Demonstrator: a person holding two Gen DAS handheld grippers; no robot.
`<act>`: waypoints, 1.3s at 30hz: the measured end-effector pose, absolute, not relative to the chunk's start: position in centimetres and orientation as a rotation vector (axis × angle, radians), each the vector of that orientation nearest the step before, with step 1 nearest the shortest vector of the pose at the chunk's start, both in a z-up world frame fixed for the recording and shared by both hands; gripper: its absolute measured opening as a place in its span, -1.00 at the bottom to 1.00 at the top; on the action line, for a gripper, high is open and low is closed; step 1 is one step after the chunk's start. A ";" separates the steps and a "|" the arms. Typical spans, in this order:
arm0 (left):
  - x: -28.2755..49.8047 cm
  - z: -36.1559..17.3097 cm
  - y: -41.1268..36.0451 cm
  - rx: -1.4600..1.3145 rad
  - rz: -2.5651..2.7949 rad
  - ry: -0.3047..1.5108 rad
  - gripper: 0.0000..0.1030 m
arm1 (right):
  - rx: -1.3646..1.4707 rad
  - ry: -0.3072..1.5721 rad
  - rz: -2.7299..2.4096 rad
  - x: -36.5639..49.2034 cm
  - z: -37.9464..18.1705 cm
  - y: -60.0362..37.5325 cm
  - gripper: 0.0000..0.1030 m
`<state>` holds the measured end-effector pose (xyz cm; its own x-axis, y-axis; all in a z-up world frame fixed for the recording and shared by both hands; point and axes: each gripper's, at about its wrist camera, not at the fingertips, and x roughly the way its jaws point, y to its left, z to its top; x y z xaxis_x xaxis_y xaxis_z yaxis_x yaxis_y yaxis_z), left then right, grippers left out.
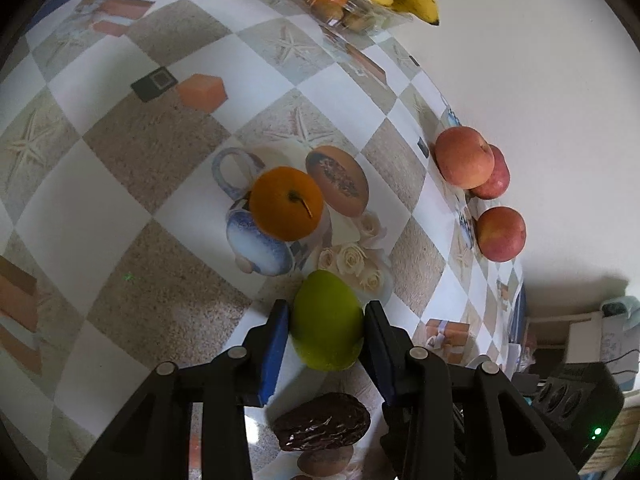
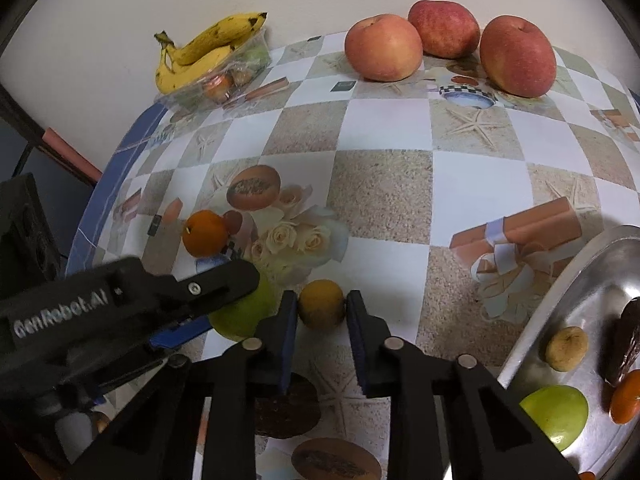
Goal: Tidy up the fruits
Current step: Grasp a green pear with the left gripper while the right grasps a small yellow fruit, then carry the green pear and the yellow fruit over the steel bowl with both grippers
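Observation:
A green fruit point(image 1: 326, 336) sits on the patterned tablecloth point(image 1: 168, 152), and my left gripper point(image 1: 326, 307) is shut on it, a blue pad on each side. Beyond it lies an orange point(image 1: 286, 203); a dark wrinkled fruit point(image 1: 322, 426) lies under the gripper. In the right wrist view my right gripper point(image 2: 321, 295) is shut on a small yellow-orange fruit point(image 2: 321, 309). Just left of it, the left gripper's black finger point(image 2: 224, 280) covers part of the green fruit point(image 2: 244, 318). A metal tray point(image 2: 560, 280) at the right holds several fruits.
Three red apples point(image 2: 384, 48) stand by the wall at the back. Bananas point(image 2: 208, 48) lie on a clear plastic box point(image 2: 224, 80) at the back left. The table's blue edge point(image 2: 116, 176) runs down the left.

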<state>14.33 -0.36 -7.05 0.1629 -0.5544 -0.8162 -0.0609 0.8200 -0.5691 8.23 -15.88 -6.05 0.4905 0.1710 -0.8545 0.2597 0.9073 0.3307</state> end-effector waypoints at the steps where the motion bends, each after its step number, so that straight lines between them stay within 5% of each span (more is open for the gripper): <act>1: 14.3 -7.1 -0.3 -0.544 -0.378 1.379 -0.20 | 0.452 1.064 -0.056 8.2 -6.1 -15.9 -0.51; 21: 11.4 -1.7 -3.1 -0.483 -0.543 1.301 -0.20 | 0.516 0.996 -0.211 1.6 -0.2 -19.4 -0.51; 39: 2.3 -0.1 -13.3 -0.095 -0.793 1.319 -0.20 | 0.587 1.011 -0.477 -6.2 0.4 -27.8 -0.51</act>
